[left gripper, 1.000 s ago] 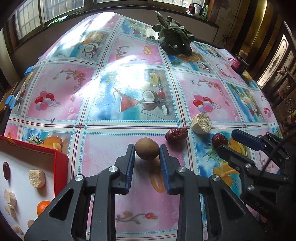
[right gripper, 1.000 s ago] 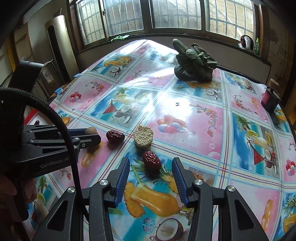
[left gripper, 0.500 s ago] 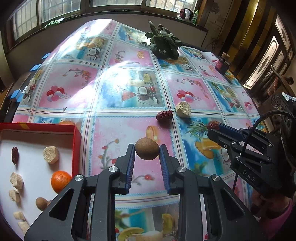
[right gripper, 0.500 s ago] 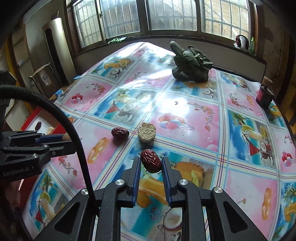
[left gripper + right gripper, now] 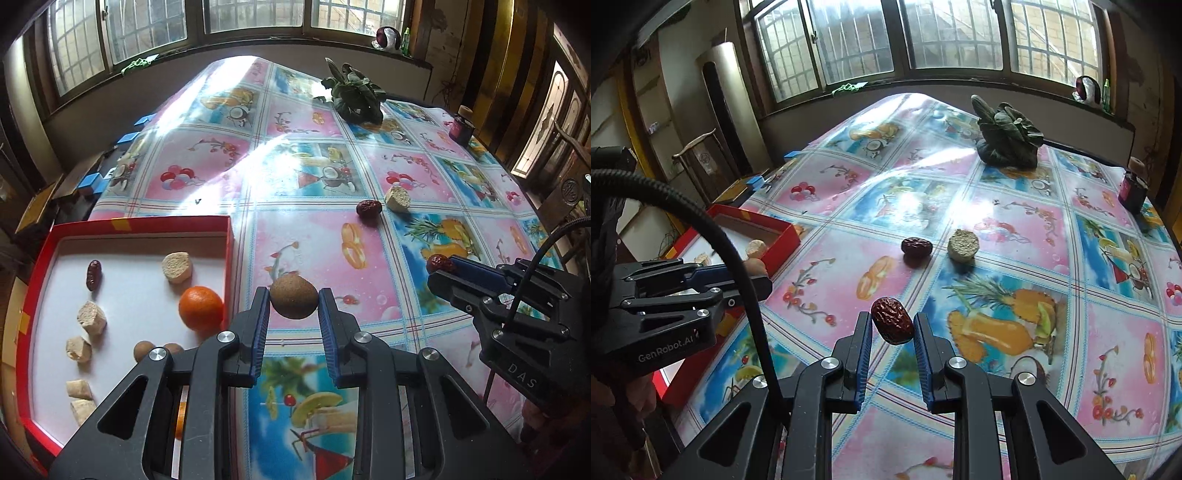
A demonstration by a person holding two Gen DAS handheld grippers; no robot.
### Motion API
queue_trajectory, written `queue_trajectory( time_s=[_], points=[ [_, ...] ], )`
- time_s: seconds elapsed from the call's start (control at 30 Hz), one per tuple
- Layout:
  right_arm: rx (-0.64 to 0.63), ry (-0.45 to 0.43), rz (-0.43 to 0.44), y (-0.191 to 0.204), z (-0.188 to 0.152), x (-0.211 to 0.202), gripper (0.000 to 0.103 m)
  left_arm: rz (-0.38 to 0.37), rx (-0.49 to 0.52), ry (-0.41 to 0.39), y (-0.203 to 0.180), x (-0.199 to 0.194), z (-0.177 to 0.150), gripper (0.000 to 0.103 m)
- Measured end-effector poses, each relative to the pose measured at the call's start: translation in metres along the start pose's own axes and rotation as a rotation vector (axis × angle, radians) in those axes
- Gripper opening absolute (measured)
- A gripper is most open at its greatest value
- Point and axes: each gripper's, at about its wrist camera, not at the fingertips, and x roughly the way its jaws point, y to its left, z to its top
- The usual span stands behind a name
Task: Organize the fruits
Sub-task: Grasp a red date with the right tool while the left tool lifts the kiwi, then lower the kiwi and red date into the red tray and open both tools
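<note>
since a second ago the right gripper (image 5: 891,325) has closed on the red date (image 5: 892,320) that lay on the cloth between its open fingers and lifted it clear, and the left gripper (image 5: 293,306) has carried its round brown fruit (image 5: 293,297) over towards the red box (image 5: 229,240), which now fills the left of its view.

the left gripper's jaws are drawn in tight on the round brown fruit, pads pressing both its sides, the fruit held off the tablecloth (image 5: 314,240). just to the left of this gripper, and a little lower, the box holds an orange (image 5: 201,308) nearest the fingers, two small brown fruits (image 5: 144,350) beside it, pale cut chunks (image 5: 91,317) further left, and beyond them a pale round slice (image 5: 177,266) and a dark red date (image 5: 94,274) lying in the box.

the right gripper's jaws are pinched shut on the wrinkled red date, held above the cloth. ahead of it and slightly right, a second dark date (image 5: 916,246) and a pale round piece (image 5: 963,245) lie on the cloth just beside each other, apart. far beyond sits a dark green leafy bunch (image 5: 1006,142), and off to the far right a small dark jar (image 5: 1133,190) near the table's edge.
</note>
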Motion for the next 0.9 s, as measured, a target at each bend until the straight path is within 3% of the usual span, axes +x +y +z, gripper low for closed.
queue_trajectory(
  time_s=[0.5,0.9],
  points=[
    [-0.154,0.007,0.104,0.091,0.016,0.013,0.022,0.123,-0.091,-0.032,0.071,-0.029,-0.028,0.026],
    [-0.266,0.033,0.159,0.152,0.033,0.04,0.022,0.156,-0.146,-0.008,0.108,-0.03,-0.049,0.026]
  ],
)
